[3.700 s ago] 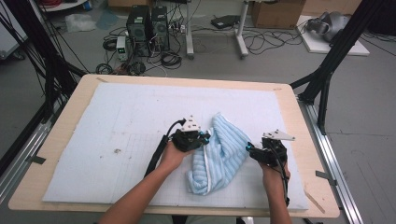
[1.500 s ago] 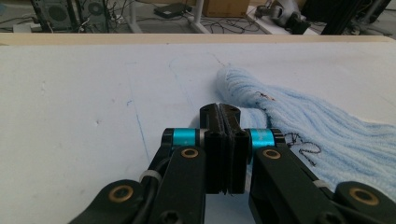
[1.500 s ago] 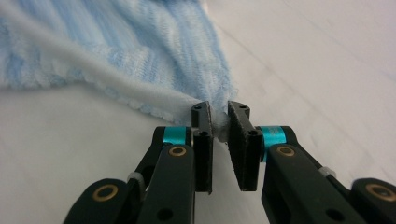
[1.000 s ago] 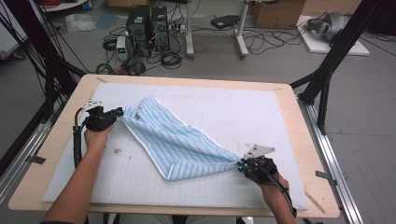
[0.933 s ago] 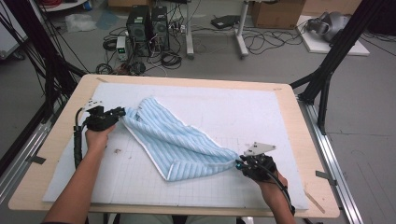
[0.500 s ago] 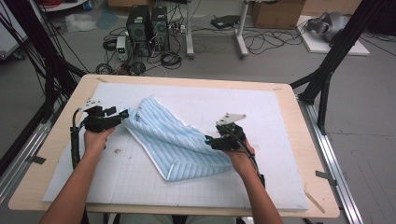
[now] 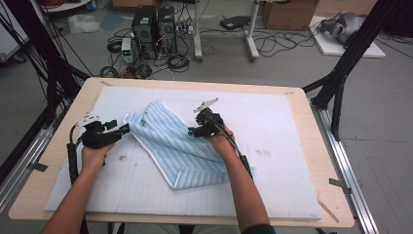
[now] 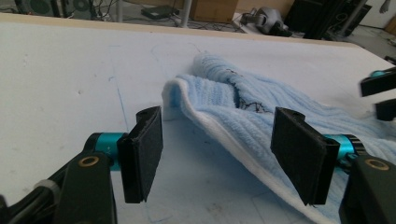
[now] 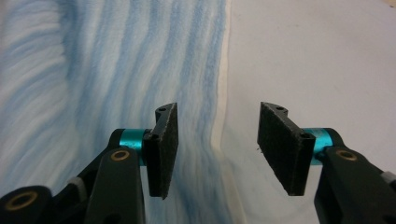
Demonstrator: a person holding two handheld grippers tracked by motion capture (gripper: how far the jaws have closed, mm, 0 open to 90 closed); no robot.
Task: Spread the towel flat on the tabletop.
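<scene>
A light blue striped towel [image 7: 181, 148] with a white edge lies rumpled and partly folded over itself on the white mat [image 7: 272, 122]. My left gripper [image 7: 124, 129] stands open just left of the towel's near corner [image 8: 205, 100], nothing between its pads [image 8: 142, 151]. My right gripper [image 7: 191, 130] hovers open over the towel's middle. In the right gripper view the towel's white edge [image 9: 219, 126] runs between the open jaws of the right gripper [image 9: 217, 149], with striped towel [image 9: 93, 70] to the left and bare mat [image 9: 317, 56] to the right.
The mat covers a wooden table [image 7: 311, 117] with a rim showing on all sides. Black frame posts [image 7: 341, 73] stand at the right and left. Computers and cables [image 7: 151, 29] sit on the floor beyond the far edge.
The right gripper carried the towel's corner from the front right towards the middle, folding the towel, and has let go. The left gripper has opened beside its corner.
</scene>
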